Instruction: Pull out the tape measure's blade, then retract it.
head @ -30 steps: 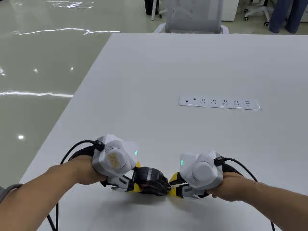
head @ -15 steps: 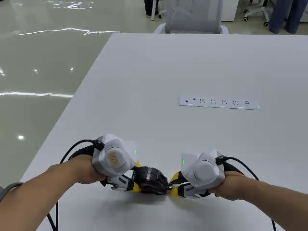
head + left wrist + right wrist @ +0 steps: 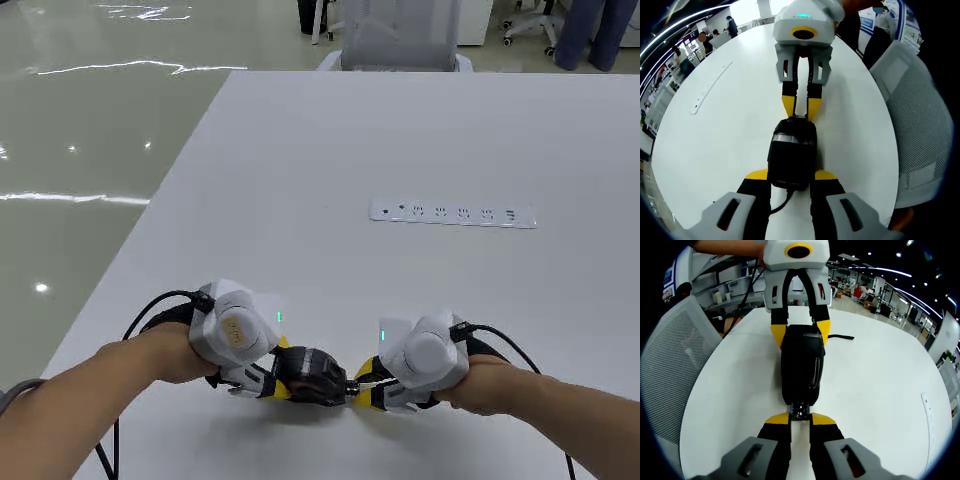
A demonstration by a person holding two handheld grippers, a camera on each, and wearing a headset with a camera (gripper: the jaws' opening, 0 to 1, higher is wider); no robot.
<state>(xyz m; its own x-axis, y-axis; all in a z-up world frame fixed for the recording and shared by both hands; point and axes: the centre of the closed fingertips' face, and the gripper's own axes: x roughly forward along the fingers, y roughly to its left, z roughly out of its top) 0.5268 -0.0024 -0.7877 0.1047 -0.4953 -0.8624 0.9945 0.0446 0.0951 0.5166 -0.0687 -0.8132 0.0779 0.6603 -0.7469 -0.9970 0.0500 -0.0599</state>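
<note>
Left gripper (image 3: 790, 176): clamped on black tape measure (image 3: 801, 360). Right gripper (image 3: 800, 419): pinched on blade tip (image 3: 800, 411) at case mouth. White table (image 3: 330, 150) beneath; power strip (image 3: 452, 213) well apart.

White table (image 3: 400, 140) with a power strip (image 3: 452, 213), grey mesh chair (image 3: 400, 35), glossy floor (image 3: 90, 130)
</note>
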